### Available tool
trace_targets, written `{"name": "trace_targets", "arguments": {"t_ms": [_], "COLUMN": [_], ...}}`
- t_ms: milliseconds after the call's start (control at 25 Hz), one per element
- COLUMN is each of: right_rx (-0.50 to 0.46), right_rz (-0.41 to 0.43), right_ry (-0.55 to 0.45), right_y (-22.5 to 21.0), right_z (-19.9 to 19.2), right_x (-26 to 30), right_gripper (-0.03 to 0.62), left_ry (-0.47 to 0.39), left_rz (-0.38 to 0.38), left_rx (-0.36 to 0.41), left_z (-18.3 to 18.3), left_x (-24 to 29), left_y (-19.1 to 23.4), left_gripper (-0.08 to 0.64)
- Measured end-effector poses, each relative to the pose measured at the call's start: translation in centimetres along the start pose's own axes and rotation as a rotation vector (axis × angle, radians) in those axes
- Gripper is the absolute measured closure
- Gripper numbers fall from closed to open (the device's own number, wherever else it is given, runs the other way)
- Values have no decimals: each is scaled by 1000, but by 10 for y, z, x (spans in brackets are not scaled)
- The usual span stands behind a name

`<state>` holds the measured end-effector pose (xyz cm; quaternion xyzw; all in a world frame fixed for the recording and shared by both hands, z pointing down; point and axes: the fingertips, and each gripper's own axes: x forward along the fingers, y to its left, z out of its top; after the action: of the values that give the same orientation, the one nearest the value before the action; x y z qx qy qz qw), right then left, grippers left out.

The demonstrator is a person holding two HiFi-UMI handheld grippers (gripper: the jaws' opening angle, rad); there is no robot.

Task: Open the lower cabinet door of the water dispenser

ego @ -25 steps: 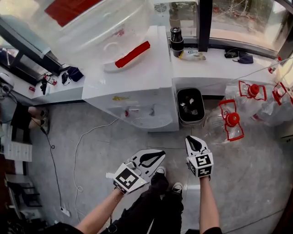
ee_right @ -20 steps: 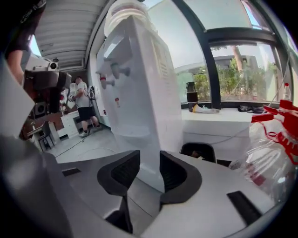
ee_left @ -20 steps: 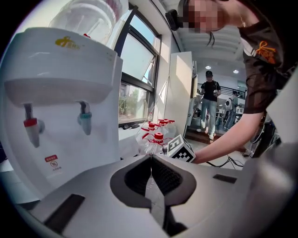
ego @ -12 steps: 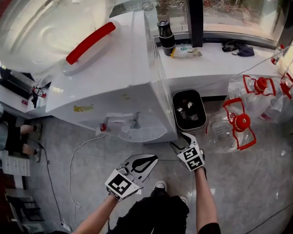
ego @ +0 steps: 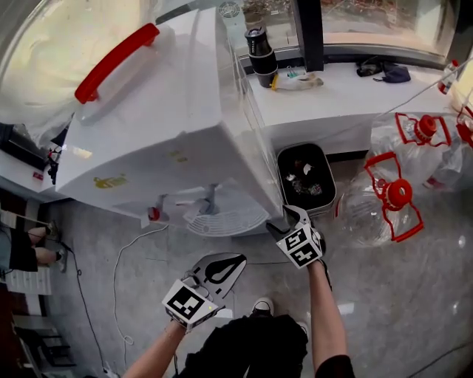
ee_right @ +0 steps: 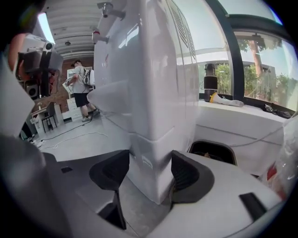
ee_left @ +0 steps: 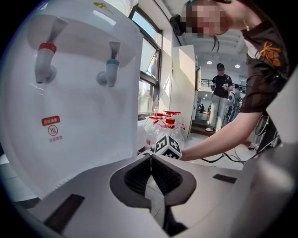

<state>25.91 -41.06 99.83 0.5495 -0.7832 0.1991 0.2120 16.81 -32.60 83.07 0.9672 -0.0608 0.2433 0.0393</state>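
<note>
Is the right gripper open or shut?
Open. The right gripper has just been opening; its jaws stand wide apart with a corner of the dispenser between them.

A glossy grey concrete floor (ego: 421,295) is seen from three to nine o'clock; at one o'clock a white ledge (ego: 355,103) is set beneath daylit, dark-framed windows (ego: 369,22).

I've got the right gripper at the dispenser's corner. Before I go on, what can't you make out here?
Head view: the overhanging front of the dispenser hides the cabinet door.
Left gripper view: the body of the left gripper cuts the door off below the taps; the label print is too small.
Right gripper view: only the dispenser's corner shows between the jaws of the right gripper, which have just been opening; no handle visible.
</note>
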Motion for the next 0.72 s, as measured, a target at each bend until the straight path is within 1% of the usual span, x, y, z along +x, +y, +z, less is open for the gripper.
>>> {"name": "trace_targets", "arguments": {"t_ms": [120,160,360,440,560,720], "right_rx": [31,39,107,122,110,45], "right_rz": [-25,-27,2,6,36,100], "right_ry": [14,19,-30,-23,28,118], "right_y": [4,6,34,43,60,92], "right_z": [0,-3,-19,-24,-36,-54], "right_x": [-2,-6,-30,-40,-53,-68], "right_gripper": [305,305,322,331,349,359], "left_ry": [6,8,21,24,25,23], "left_rz": [2,-1,-12,-16,-20,-6], "left_rx": [-19,-16,-3,-11,-20,-33], "left_z": [0,2,11,14,17,19], "left_x": [-5,-6,-12,-14,-20,-35], "left_y": [-2,-4,-9,-14,-26,-44], "left_gripper": [543,543,543,543,543,542]}}
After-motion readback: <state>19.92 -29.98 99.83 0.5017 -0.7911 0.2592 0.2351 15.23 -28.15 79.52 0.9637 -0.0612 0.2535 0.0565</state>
